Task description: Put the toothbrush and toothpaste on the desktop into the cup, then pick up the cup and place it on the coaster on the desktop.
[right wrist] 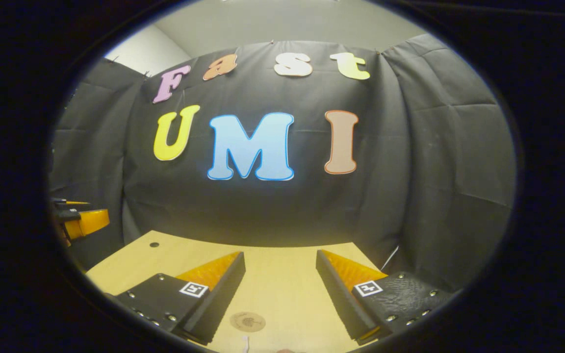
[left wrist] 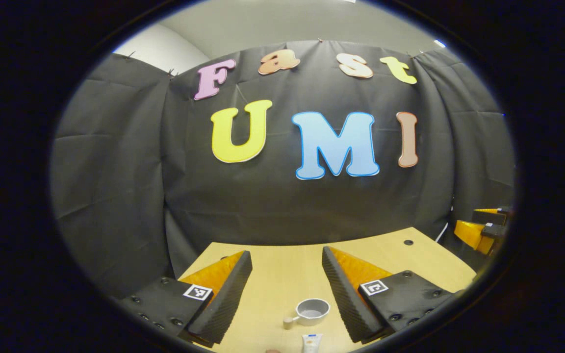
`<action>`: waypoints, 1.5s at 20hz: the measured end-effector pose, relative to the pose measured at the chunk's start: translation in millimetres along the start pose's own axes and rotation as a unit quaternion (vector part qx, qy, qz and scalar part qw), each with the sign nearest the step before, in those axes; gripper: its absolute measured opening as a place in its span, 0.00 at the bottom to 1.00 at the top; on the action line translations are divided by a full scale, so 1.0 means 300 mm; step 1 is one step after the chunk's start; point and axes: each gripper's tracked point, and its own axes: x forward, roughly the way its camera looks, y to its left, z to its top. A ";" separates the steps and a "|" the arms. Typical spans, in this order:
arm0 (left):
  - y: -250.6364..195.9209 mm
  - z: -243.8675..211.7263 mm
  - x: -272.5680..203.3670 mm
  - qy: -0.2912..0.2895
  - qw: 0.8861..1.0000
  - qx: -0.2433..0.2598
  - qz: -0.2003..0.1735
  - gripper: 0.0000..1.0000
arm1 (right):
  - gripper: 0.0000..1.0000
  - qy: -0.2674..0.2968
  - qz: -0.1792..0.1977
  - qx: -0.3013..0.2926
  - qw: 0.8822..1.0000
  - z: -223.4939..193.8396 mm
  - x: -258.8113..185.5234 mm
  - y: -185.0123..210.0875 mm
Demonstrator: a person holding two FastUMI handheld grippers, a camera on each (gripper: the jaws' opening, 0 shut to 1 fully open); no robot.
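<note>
Black cloth backs the booth, with a pale wooden tabletop [left wrist: 282, 274] running up to it.

Left gripper view: my left tongs [left wrist: 286, 274] are spread wide, nothing between the fingers, held above the tabletop. Between them, toward 6 o'clock, stands the cup [left wrist: 313, 311], grey, upright, mouth up, nothing visible inside it. Its handle sticks out toward 8 o'clock. Just below the cup, at the 6 o'clock edge, lies the toothpaste [left wrist: 311, 343]: a white tube, mostly cut off by the edge; the visible end points toward 12 o'clock, at the cup, so its long axis appears to run 12 to 6. Cup and tube are near, not touching. At 3 o'clock, my other tongs appear, orange and black.

Right gripper view: my right tongs [right wrist: 280, 272] are likewise spread, empty. Between the fingers at 6 o'clock lies the coaster [right wrist: 247, 321], a flat round tan disc, bare. Below it a thin white sliver [right wrist: 245, 343] runs 12 to 6; I cannot tell what it is.
</note>
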 end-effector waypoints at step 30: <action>-0.165 -1.019 -0.175 0.390 0.916 0.012 -0.094 0.96 | 0.95 0.439 0.052 0.000 0.897 -0.898 -0.156 0.198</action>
